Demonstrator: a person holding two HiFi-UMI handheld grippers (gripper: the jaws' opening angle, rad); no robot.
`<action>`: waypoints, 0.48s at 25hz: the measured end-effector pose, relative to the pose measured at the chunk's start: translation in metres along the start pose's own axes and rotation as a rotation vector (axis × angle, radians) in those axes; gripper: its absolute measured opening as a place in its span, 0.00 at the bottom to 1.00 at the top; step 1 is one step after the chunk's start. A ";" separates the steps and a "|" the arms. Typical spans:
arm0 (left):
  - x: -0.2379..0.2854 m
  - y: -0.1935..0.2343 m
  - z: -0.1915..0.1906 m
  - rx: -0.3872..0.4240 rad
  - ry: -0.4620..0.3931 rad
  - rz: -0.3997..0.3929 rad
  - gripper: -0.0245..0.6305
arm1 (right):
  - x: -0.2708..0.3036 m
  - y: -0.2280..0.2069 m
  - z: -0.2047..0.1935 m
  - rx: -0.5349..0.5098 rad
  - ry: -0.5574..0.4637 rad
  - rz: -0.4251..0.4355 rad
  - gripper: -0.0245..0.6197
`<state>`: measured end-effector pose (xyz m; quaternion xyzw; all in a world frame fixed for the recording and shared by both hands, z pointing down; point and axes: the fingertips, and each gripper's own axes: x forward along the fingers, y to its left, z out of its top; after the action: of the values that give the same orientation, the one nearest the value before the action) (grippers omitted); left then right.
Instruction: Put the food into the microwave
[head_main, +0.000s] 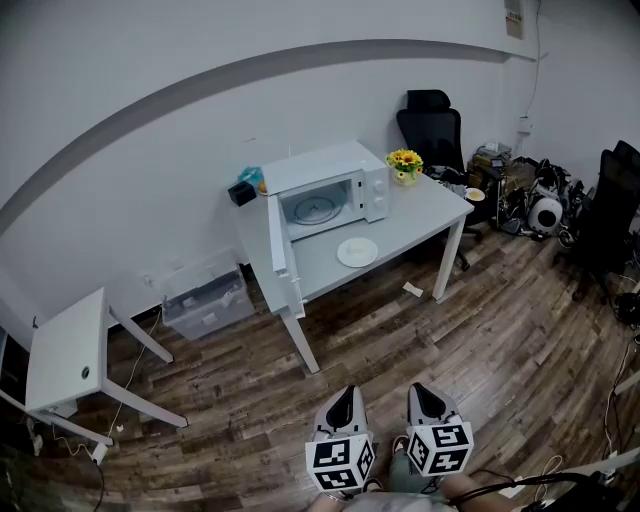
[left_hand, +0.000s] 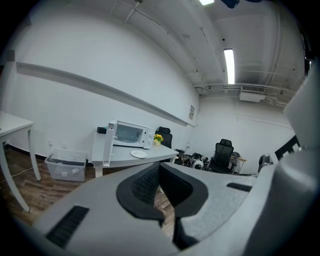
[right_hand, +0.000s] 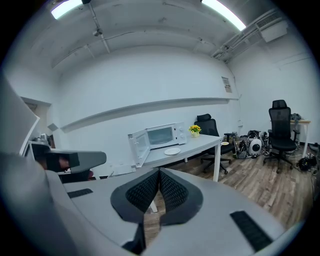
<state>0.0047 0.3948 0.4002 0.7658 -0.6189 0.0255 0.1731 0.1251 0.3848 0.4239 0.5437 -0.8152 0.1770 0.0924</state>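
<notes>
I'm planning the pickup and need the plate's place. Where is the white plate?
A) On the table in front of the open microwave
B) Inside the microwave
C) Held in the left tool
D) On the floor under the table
A: the plate lies flat on the table just in front of the microwave, whose door is swung open.
</notes>
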 end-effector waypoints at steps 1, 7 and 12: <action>0.002 0.000 -0.001 0.002 0.002 -0.002 0.04 | 0.002 0.000 0.000 0.001 0.001 0.001 0.06; 0.020 0.003 -0.003 0.012 0.011 -0.004 0.04 | 0.024 -0.007 -0.001 -0.004 0.018 0.007 0.06; 0.042 0.009 0.004 0.015 0.006 0.003 0.04 | 0.047 -0.012 0.010 -0.006 0.011 0.024 0.06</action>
<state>0.0047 0.3526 0.4090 0.7661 -0.6191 0.0329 0.1692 0.1181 0.3371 0.4333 0.5326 -0.8216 0.1787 0.0966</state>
